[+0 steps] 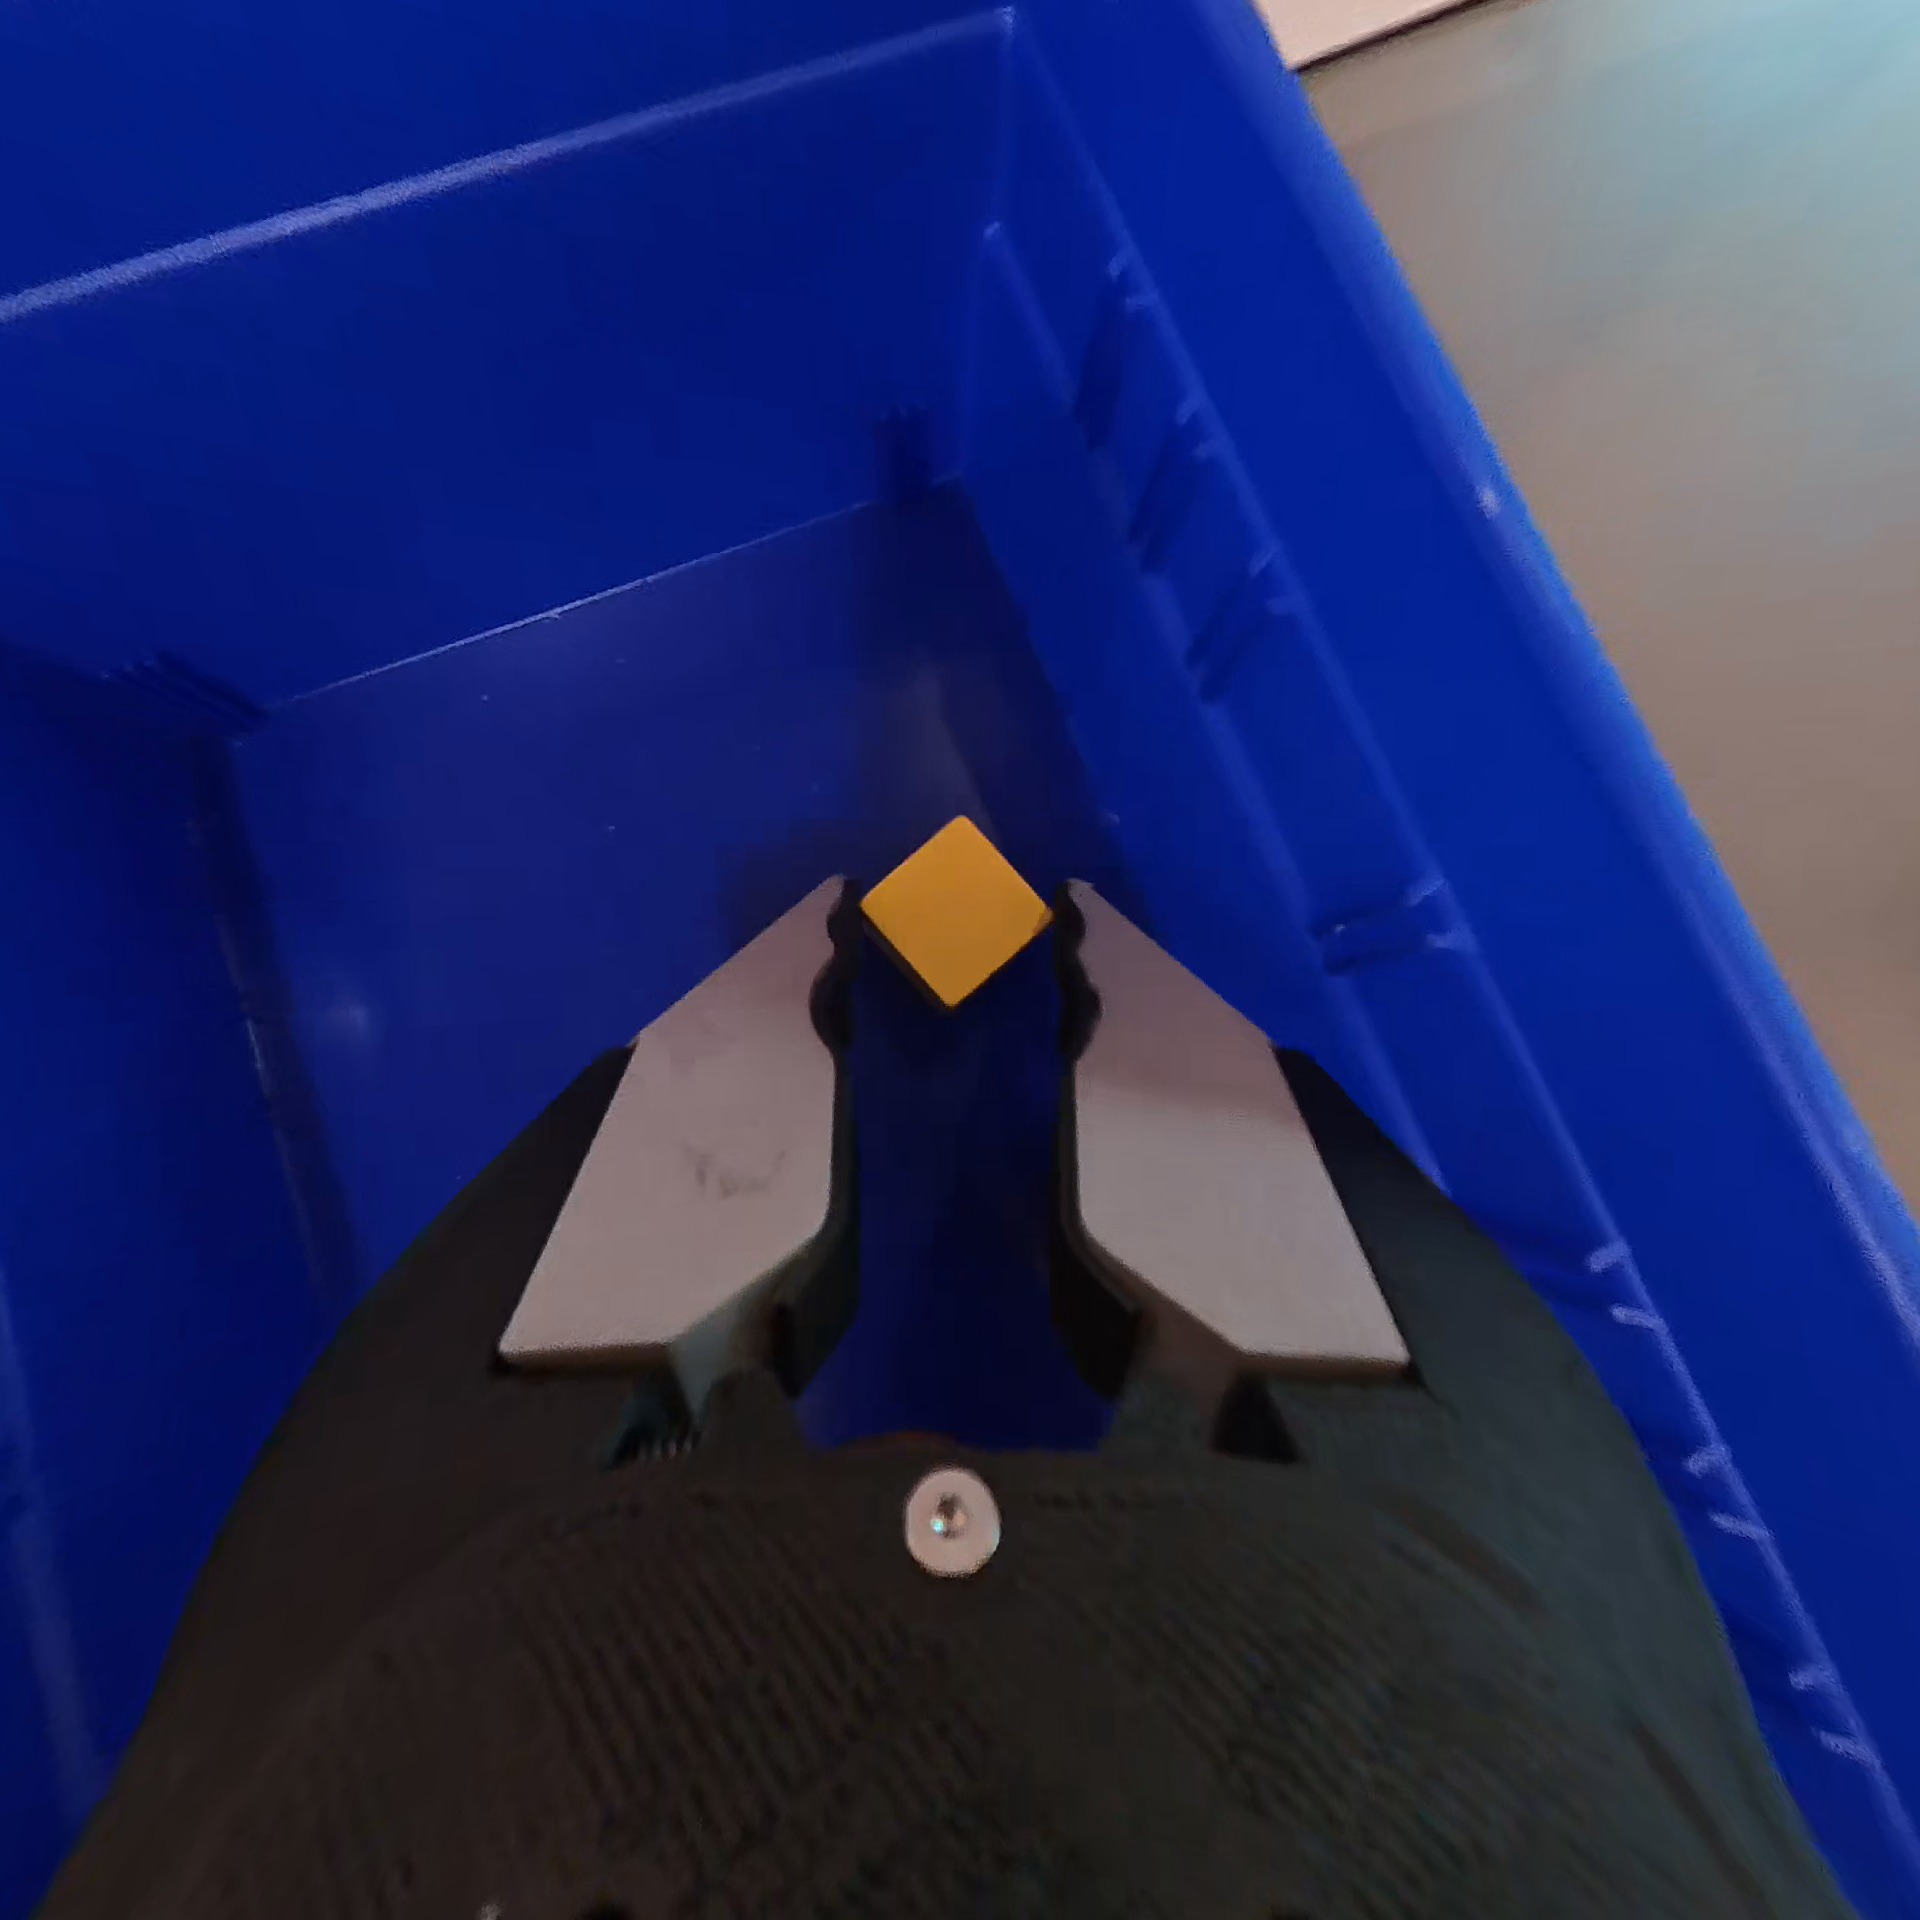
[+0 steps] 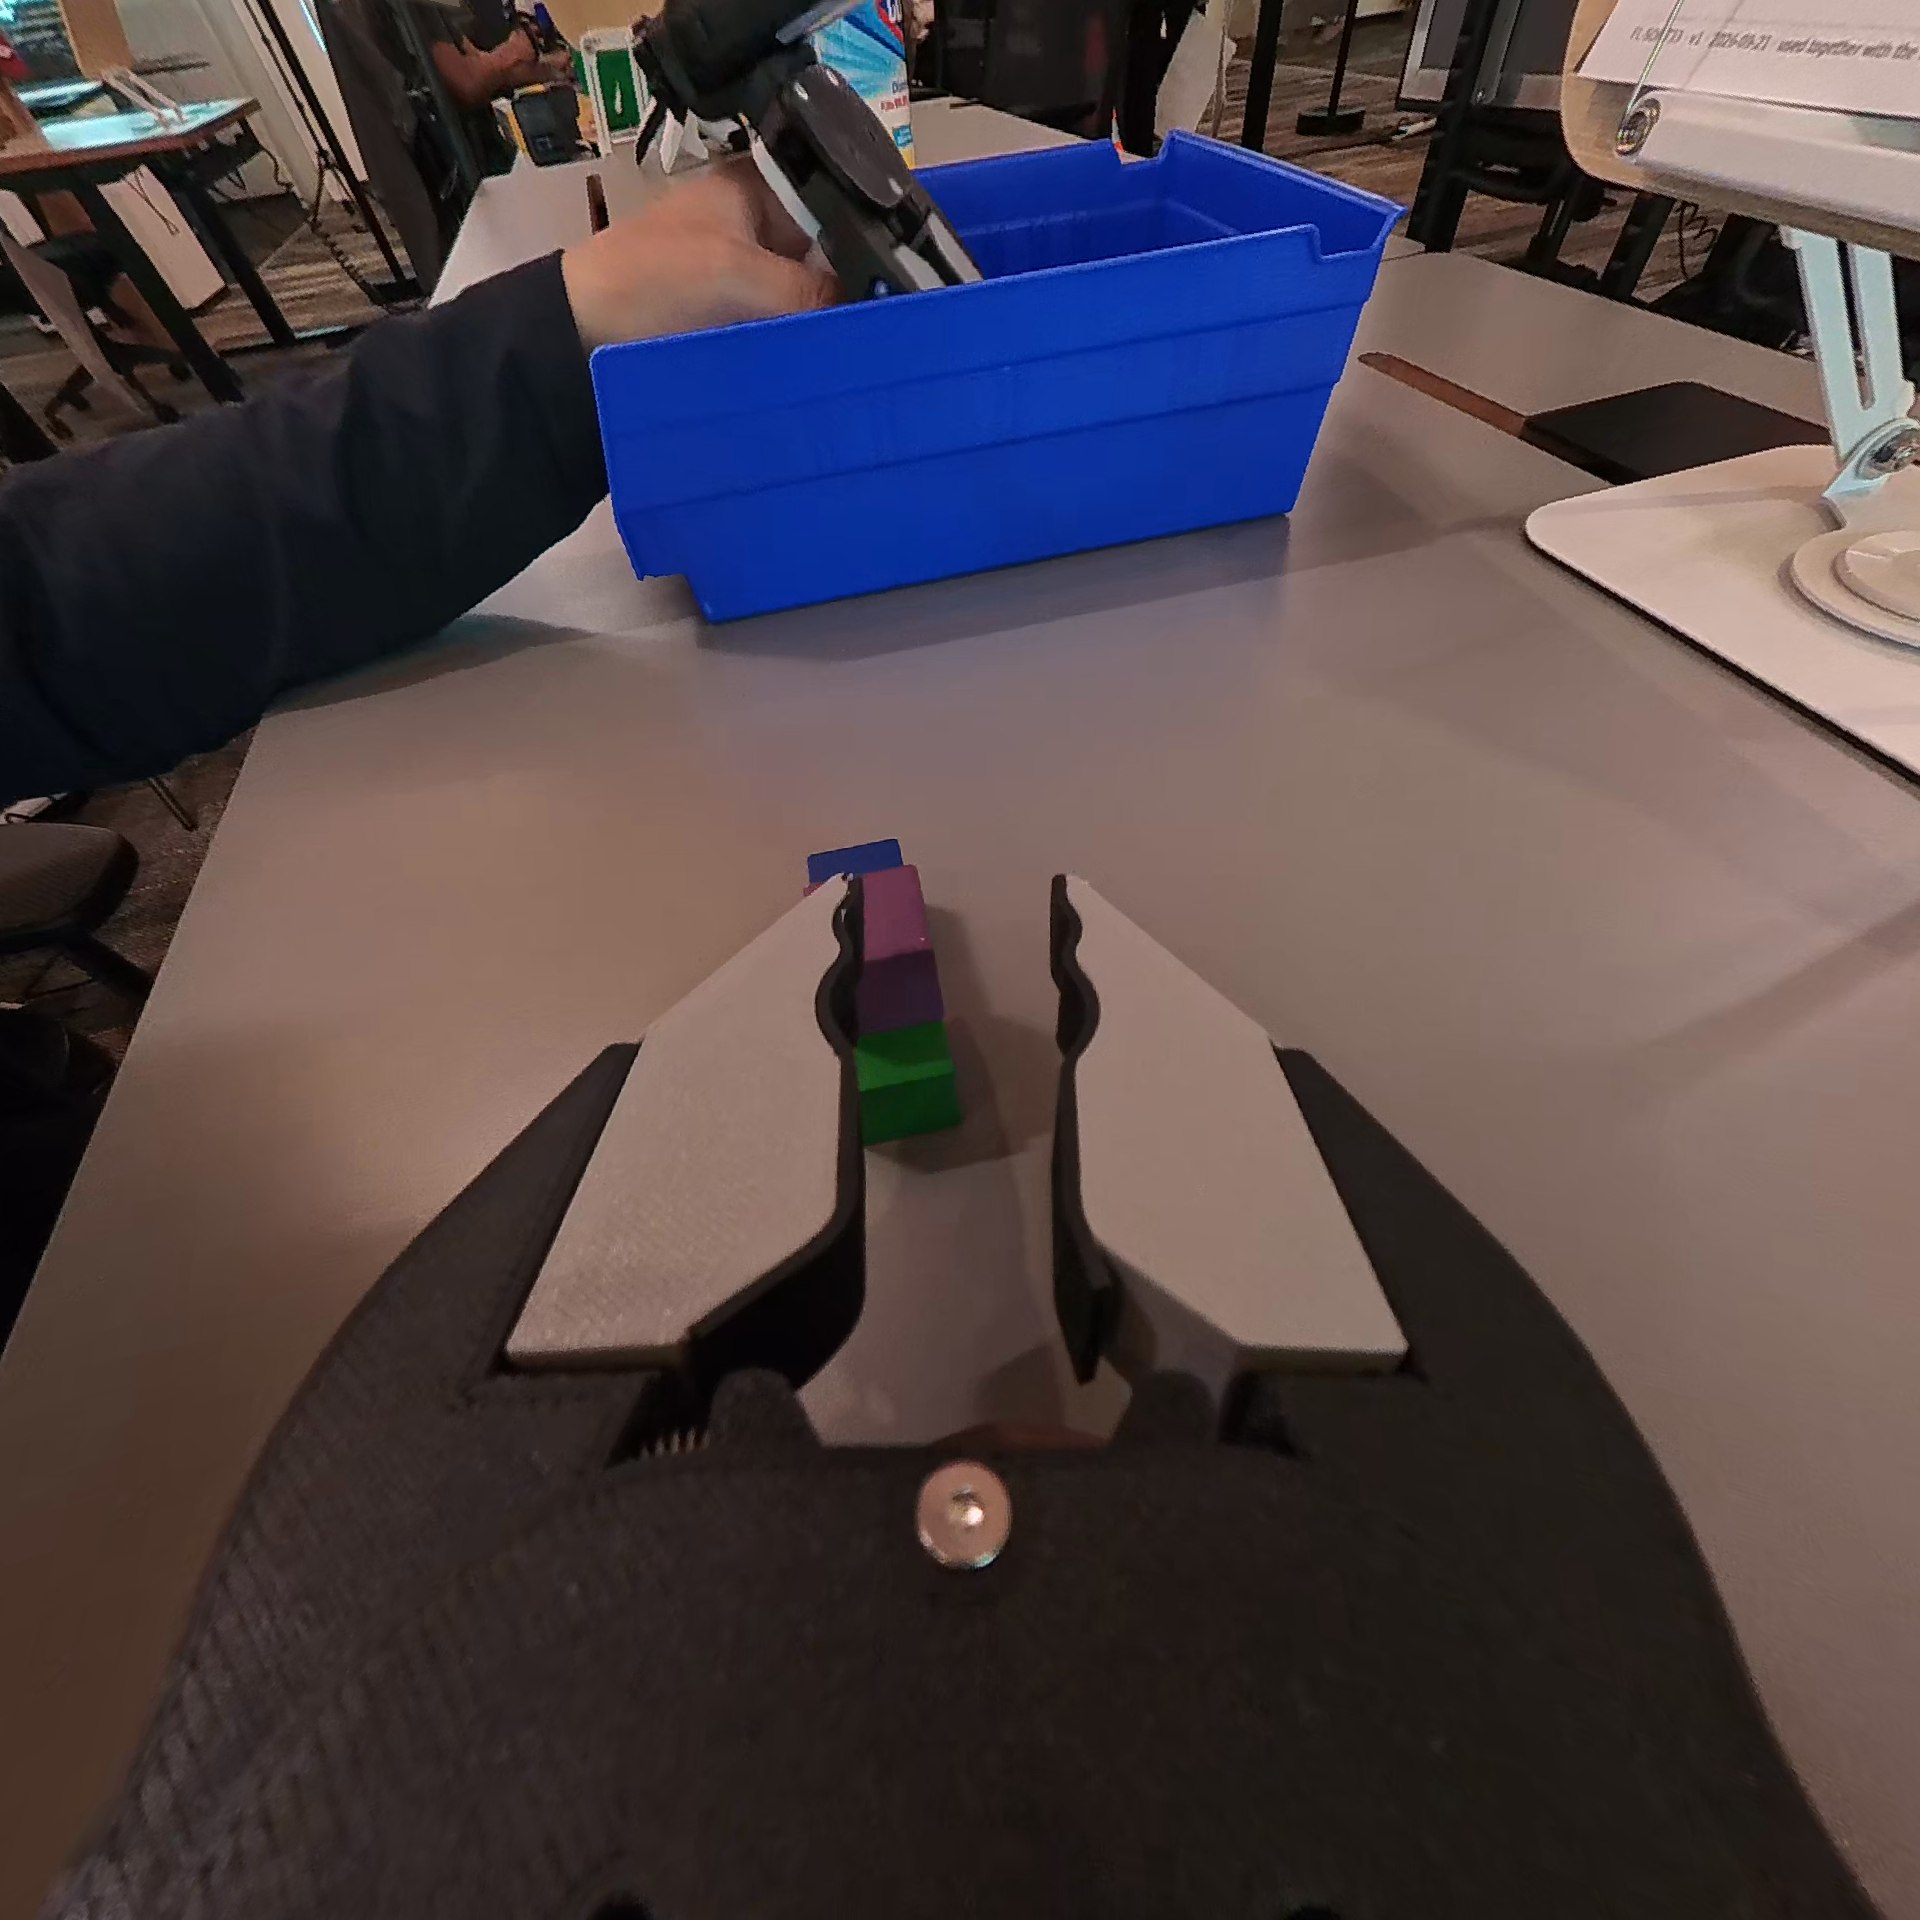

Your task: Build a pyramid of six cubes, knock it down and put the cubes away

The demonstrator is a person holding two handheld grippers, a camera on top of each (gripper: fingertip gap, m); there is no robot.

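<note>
Blue plastic walls of a ribbed storage bin surround the left gripper, which a person's hand in a dark sleeve has tipped down into the bin's near-left corner. A small yellow wooden cube sits between its grey fingertips, turned corner-on; narrow gaps show on both sides, so the fingers look spread, and whether the cube rests on the bin floor or hangs in the air cannot be told. The gripper's tips are hidden behind the bin wall in the right wrist view.

On the grey tabletop, well in front of the bin, the right gripper hovers low with its fingers apart and nothing clamped between them. A purple wooden cube lies just inside its left finger, a green wooden cube touching it on the side away from the bin, and a blue wooden cube on the bin side, partly hidden. To the right of the bin stands a white monitor stand. Beyond the bin are other desks and office clutter.
</note>
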